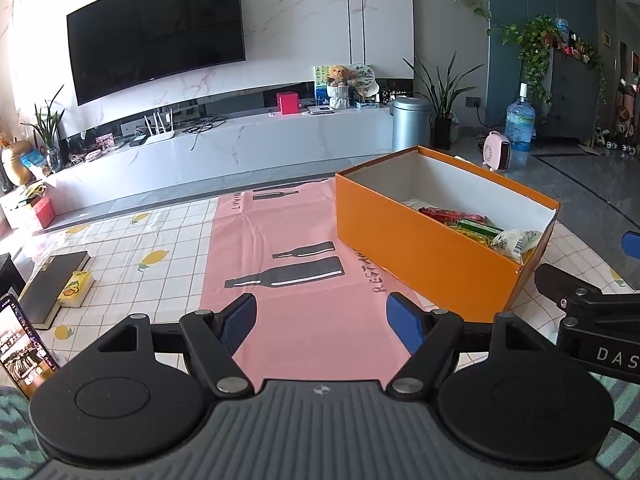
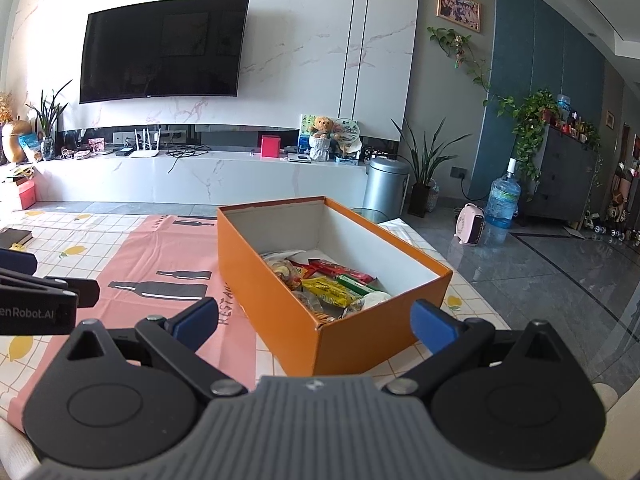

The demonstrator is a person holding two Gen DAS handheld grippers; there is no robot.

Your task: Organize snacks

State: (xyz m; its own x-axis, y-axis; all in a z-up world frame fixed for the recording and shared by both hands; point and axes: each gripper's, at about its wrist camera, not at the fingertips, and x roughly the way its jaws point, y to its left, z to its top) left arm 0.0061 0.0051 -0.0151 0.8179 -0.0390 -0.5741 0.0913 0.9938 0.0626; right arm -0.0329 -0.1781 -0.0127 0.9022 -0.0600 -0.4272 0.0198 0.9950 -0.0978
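Right wrist view puts the open orange cardboard box (image 2: 320, 312) at your twelve o'clock, the wrapped snack packets (image 2: 332, 284) piled in its near end. Your right gripper (image 2: 316, 320) is spread wide and empty; your left gripper (image 1: 322, 320) likewise, over the pink bottle-print mat (image 1: 288, 312). No loose snack shows on the mat, so the sorting looks nearly finished. Reach in carelessly and a finger could catch the near wall and shove the light box. A black book (image 1: 52, 284) and a yellow carton (image 1: 76, 288) lie at ten o'clock, out of your way.
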